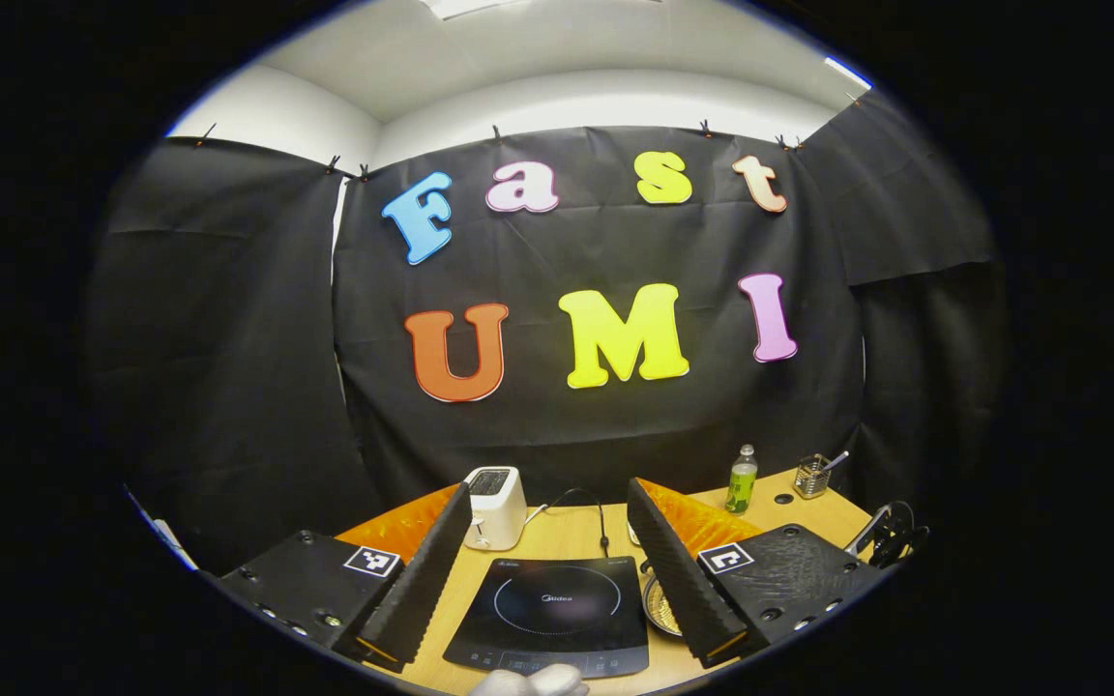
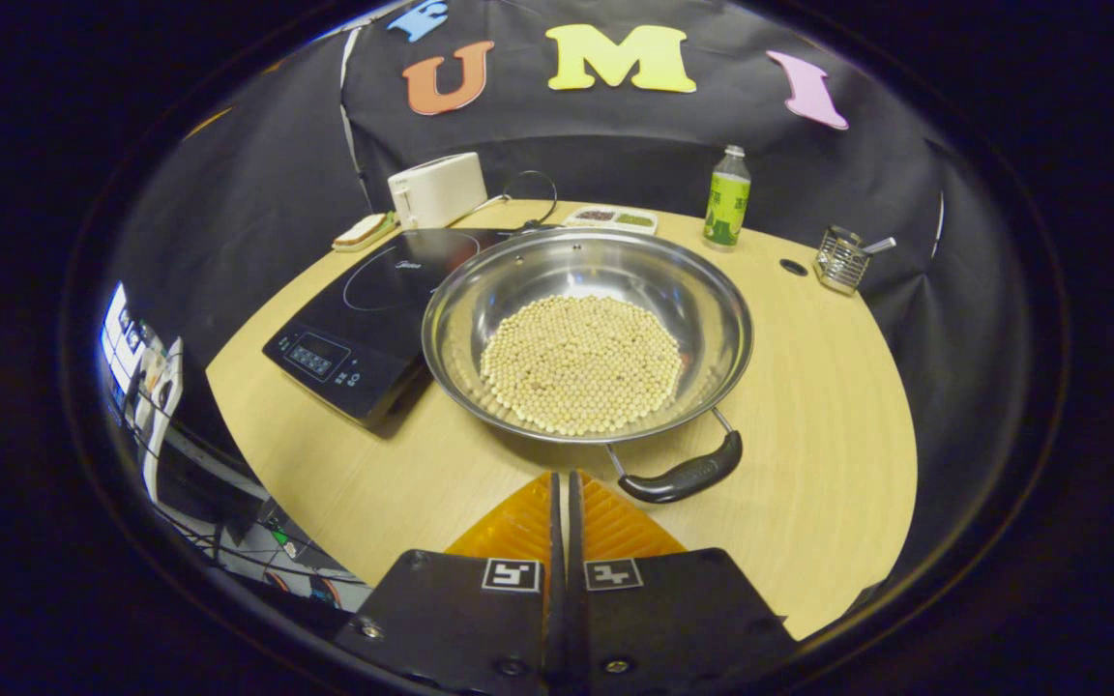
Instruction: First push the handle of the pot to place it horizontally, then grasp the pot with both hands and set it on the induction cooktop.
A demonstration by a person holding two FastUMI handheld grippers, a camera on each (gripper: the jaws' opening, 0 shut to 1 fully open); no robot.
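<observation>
1. Right gripper view: right gripper (image 2: pixel 562 503) has its fingers pressed together, empty, just short of the pot (image 2: pixel 586 333).
2. Pot, full of beans (image 2: pixel 581 362), sits on the desk (image 2: pixel 808 435), its rim overlapping the induction cooktop (image 2: pixel 364 319); black handle (image 2: pixel 683 476) points toward the fingers.
3. Left gripper view: left gripper (image 1: pixel 552 570) spread wide, empty, above the cooktop.
</observation>
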